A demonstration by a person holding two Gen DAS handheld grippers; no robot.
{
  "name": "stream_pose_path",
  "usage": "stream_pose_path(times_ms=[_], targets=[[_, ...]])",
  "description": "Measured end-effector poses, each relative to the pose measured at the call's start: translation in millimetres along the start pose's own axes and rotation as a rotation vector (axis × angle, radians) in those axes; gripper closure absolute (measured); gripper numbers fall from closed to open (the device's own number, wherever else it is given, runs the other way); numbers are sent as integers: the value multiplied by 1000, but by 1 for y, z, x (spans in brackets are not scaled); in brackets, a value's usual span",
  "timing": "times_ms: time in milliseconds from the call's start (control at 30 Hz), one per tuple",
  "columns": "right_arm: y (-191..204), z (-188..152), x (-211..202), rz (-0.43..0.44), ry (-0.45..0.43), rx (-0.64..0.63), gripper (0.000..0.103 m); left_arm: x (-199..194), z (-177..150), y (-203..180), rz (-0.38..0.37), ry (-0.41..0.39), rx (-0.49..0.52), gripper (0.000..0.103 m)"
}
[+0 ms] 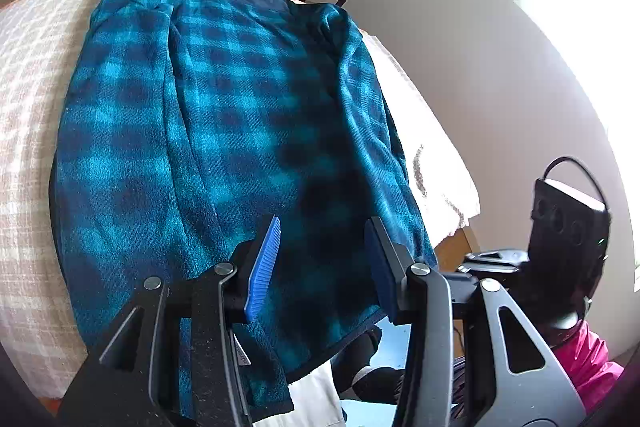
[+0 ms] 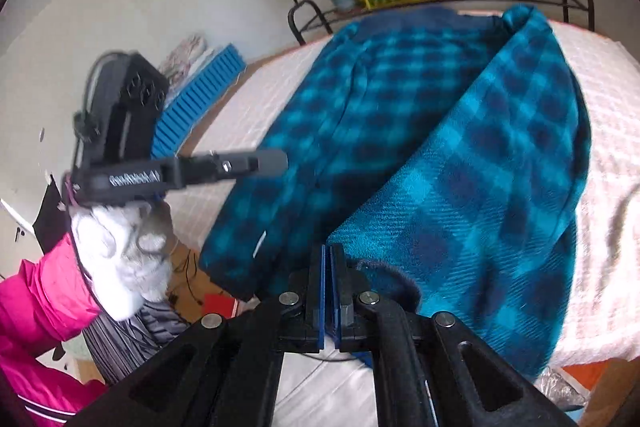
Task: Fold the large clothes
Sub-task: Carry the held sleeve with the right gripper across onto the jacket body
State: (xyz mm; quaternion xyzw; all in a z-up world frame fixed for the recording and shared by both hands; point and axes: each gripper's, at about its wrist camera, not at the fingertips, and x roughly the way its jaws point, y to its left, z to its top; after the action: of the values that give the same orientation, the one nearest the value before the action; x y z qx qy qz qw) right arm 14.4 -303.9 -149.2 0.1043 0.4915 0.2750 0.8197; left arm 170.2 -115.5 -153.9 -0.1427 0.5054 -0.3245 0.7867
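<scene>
My right gripper has its jaws pinched on the fleece hem, one side flap lifted and carried over the body. My left gripper is wide, nothing in it, just above the near hem. Fleece lies on the bed, long axis running from me to the collar at the far edge, hem at the near edge; right is the nearer
</scene>
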Motion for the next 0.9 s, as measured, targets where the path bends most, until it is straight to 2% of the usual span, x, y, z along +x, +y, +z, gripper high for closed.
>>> stream_pose_path(times_ms=[33, 133, 233, 400, 500, 633, 700, 800, 900], targets=[[-3, -5, 9, -3, 34, 0, 103, 2, -1, 2, -7, 5, -14, 59], [-4, -9, 19, 8, 87, -25, 94, 14, -6, 7, -20, 40, -47, 59], [-9, -2, 4, 55, 64, -19, 68, 31, -13, 7, -29, 77, -70, 59], [-22, 22, -38, 96, -5, -39, 66, 52, -20, 3, -66, 110, -115, 50], [-46, 46, -57, 20, -55, -10, 61, 66, -22, 3, -72, 124, -141, 50], [-93, 86, -70, -28, -126, 109, 61, 81, -29, 1, -82, 149, -151, 50], [-115, 106, -69, -84, -155, 144, 61, 85, -31, 0, -88, 154, -154, 50], [-152, 133, -65, -102, -179, 222, 60, 89, -40, -8, -58, 162, -98, 50], [-182, 165, -54, -157, -197, 272, 52, 87, -50, -22, -63, 187, -17, 50]])
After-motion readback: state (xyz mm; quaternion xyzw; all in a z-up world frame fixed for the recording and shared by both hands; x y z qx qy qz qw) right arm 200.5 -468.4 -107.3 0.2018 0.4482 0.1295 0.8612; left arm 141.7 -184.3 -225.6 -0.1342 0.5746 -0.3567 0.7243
